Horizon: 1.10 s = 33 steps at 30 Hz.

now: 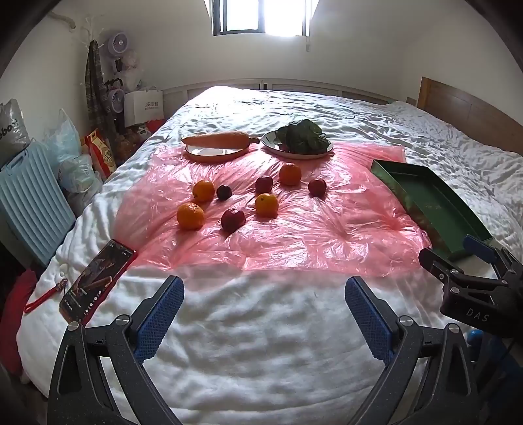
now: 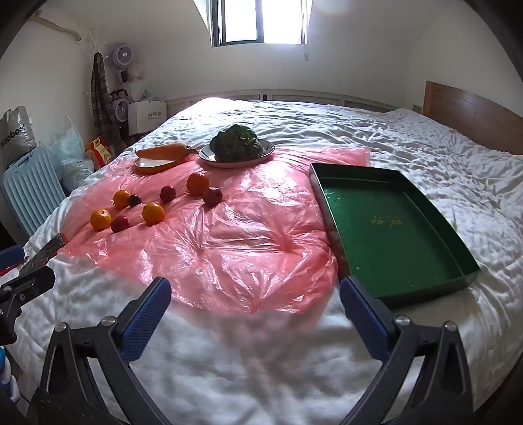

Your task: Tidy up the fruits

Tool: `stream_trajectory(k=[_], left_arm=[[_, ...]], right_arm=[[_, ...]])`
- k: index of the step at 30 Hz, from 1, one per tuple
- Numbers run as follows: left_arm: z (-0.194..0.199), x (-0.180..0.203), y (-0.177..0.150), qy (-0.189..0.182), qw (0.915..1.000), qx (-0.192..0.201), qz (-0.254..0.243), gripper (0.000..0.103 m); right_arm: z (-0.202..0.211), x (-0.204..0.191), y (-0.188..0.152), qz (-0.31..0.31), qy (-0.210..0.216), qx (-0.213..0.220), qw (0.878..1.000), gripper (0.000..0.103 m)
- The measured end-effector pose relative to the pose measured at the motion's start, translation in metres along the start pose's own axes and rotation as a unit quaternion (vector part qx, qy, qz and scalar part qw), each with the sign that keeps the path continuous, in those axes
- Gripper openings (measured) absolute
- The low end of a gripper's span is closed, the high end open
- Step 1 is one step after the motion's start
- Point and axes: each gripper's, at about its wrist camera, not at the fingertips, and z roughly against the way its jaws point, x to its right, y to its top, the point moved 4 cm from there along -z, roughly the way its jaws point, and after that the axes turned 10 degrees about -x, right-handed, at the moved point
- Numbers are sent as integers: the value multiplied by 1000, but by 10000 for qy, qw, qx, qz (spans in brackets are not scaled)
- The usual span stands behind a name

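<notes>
Both claws, left gripper [image 1: 263,314] and right gripper [image 2: 255,315], gape wide, empty, above the bed's [image 2: 248,369] near edge (oranges [image 1: 190,215] and green tray [image 2: 392,225] lie beyond).

I worked over a wide bed [image 1: 261,343] under a rumpled white quilt, its wooden headboard [image 2: 470,114] off to my right. Daylight poured through the window [image 1: 261,16] in the white far wall and glared on the bedding. Bags, small fans [image 1: 116,42] and a pale blue ribbed case [image 1: 32,199] crowded the left corner.
</notes>
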Motion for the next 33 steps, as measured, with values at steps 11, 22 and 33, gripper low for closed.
stream_trajectory(k=[11, 22, 33], left_arm=[[-2, 4, -1, -21, 10000, -48, 36, 97], [-2, 6, 1, -40, 10000, -24, -45, 97], [-3, 7, 2, -52, 10000, -8, -50, 97]], right_arm=[[1, 1, 4, -19, 21, -26, 10000, 103], [0, 4, 7, -40, -3, -32, 10000, 103], [-1, 3, 7, -5, -50, -6, 10000, 103]])
